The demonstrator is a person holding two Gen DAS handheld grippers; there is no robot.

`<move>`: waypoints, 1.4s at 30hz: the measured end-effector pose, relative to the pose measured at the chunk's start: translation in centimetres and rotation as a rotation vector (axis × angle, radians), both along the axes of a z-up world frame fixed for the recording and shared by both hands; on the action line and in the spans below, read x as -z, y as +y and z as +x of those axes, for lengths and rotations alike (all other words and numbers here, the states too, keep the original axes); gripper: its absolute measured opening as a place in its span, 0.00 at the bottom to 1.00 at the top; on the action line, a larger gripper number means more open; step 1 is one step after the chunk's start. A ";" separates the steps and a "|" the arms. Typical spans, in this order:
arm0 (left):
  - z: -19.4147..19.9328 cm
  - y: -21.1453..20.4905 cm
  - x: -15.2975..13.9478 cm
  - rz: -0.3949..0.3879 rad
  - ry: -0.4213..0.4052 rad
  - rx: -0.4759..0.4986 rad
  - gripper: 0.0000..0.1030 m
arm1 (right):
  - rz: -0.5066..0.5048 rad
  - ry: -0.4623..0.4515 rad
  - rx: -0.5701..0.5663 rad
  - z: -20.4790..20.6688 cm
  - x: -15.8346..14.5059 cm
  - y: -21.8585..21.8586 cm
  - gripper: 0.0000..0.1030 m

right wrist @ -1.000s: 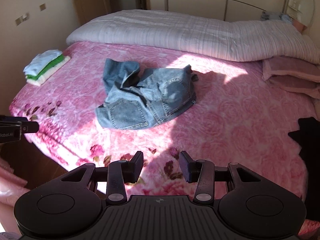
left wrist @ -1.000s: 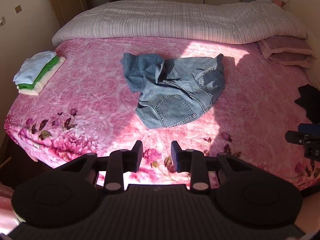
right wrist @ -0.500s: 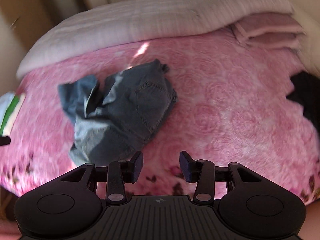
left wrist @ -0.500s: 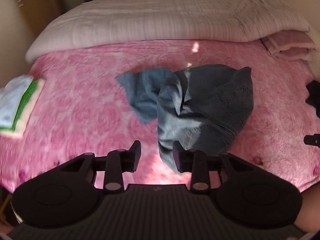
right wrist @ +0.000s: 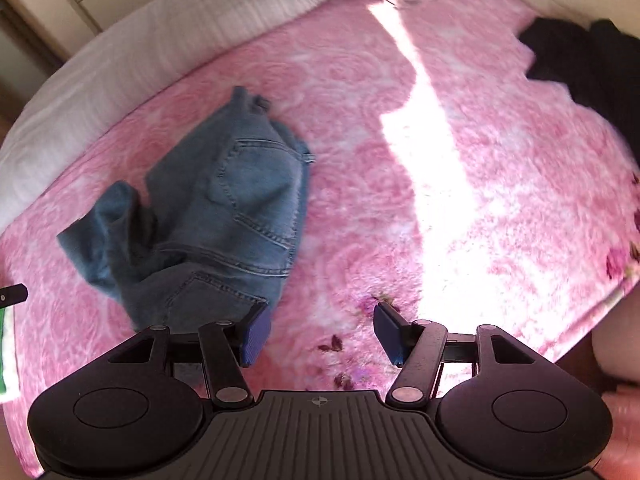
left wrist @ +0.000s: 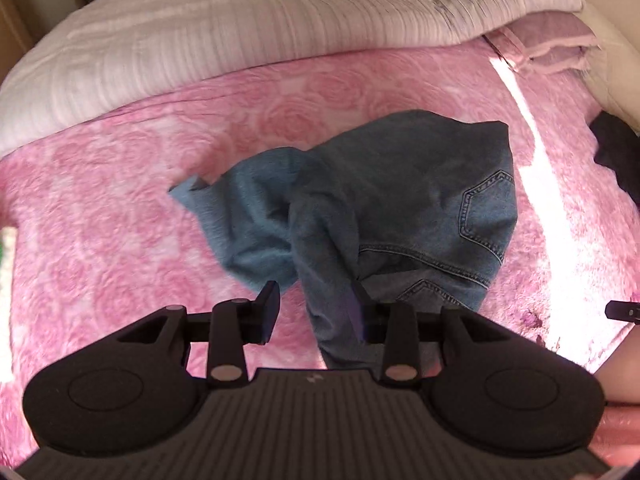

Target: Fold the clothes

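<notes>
Two black two-finger grippers hang over a bed covered in a pink rose-patterned plush blanket (left wrist: 100,200), each seen from its own wrist camera. At the far left edge of the right wrist view a sliver of green and white folded cloth (right wrist: 6,356) shows, too cut off to make out further. Next comes the crumpled pair of blue denim jeans (left wrist: 384,208), lying in a heap on the blanket with stitched back pockets facing up. The left gripper (left wrist: 314,312) sits right at the near edge of that heap, its jaws spread apart and clamping nothing, with a denim fold draped between them. The right gripper (right wrist: 320,334) has its jaws wide apart and empty over bare blanket, its left finger just beside the jeans' near corner. A bright sunlight stripe (right wrist: 436,184) crosses the blanket to the right, and beyond it lies a black garment (right wrist: 580,52).
</notes>
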State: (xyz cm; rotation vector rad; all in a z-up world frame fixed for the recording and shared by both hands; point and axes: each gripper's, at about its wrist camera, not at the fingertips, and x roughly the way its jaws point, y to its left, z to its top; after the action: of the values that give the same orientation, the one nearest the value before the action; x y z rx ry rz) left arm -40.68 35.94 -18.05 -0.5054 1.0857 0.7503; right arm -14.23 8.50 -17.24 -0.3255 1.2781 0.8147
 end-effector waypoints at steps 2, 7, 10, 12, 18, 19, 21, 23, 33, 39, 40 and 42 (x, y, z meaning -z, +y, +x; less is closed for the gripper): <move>1.1 0.7 0.6 -0.015 0.002 0.014 0.32 | -0.012 0.002 0.011 0.5 0.3 0.5 0.59; 3.7 2.8 2.0 -0.034 0.012 0.020 0.32 | -0.027 0.013 0.005 2.3 1.5 3.1 0.59; 5.3 4.3 2.9 -0.040 0.022 0.011 0.32 | -0.026 0.023 -0.032 3.6 2.3 5.1 0.59; 6.5 5.5 3.6 -0.048 0.015 0.008 0.32 | -0.029 0.028 -0.057 4.6 2.9 6.5 0.59; 10.5 9.4 7.0 -0.068 0.011 0.082 0.38 | -0.001 0.036 -0.094 8.3 4.5 11.1 0.60; 11.2 10.2 7.8 -0.065 0.020 0.105 0.39 | 0.009 0.040 -0.097 8.6 4.7 11.9 0.60; 12.5 11.9 9.4 -0.071 0.038 0.135 0.41 | 0.031 0.047 -0.103 9.3 5.1 13.5 0.62; 13.6 13.9 11.1 -0.099 0.043 0.133 0.41 | 0.053 0.053 -0.096 9.7 5.6 14.8 0.63; 16.0 21.6 20.2 -0.353 -0.015 -0.129 0.43 | 0.138 0.062 -0.035 10.5 8.0 20.2 0.68; 15.6 22.3 23.6 -0.450 -0.079 -0.238 0.31 | 0.103 0.012 -0.074 9.3 9.8 21.6 0.58; 15.2 22.2 23.6 -0.456 -0.106 -0.246 0.21 | 0.101 -0.001 -0.088 9.0 9.9 21.7 0.23; 14.5 22.2 23.0 -0.464 -0.168 -0.260 0.10 | 0.081 -0.011 -0.106 8.4 10.0 21.8 0.05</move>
State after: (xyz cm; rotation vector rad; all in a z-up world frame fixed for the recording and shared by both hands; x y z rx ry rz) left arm -26.23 58.16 -41.06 -1.1021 1.0474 0.6647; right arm -5.82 30.29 -27.20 -0.3350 1.2217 0.9511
